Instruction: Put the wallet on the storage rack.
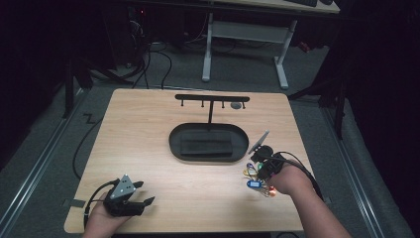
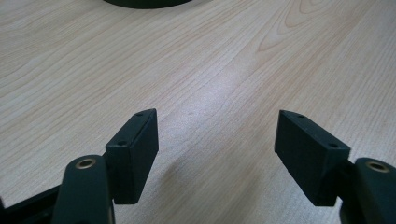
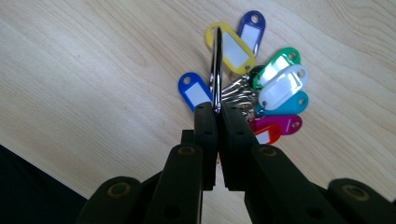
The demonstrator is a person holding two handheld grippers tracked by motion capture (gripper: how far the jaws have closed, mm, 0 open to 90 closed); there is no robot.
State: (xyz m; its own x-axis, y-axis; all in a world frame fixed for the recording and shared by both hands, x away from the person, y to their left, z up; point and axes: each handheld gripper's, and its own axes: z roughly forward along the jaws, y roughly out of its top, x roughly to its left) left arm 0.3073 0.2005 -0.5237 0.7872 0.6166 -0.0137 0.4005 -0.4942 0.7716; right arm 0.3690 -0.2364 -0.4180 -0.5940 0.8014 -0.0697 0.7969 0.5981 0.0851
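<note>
Right gripper view: the right gripper [image 3: 217,109] has its jaws pressed together on a large metal key ring [image 3: 216,65] seen edge-on, with a fan of coloured plastic key tags [image 3: 273,88] hanging off it just above the pale wooden worktop [image 3: 93,70].

Left gripper [image 2: 217,140]: jaws spread wide, nothing between them, low over bare wood.

Stand: a black T-shaped hook rack [image 1: 212,98] rises from an oval black tray [image 1: 173,141], well apart from the ring.

Handling: I'd guess the ring goes on a hook; hold the pinch firm and the loop upright.
</note>
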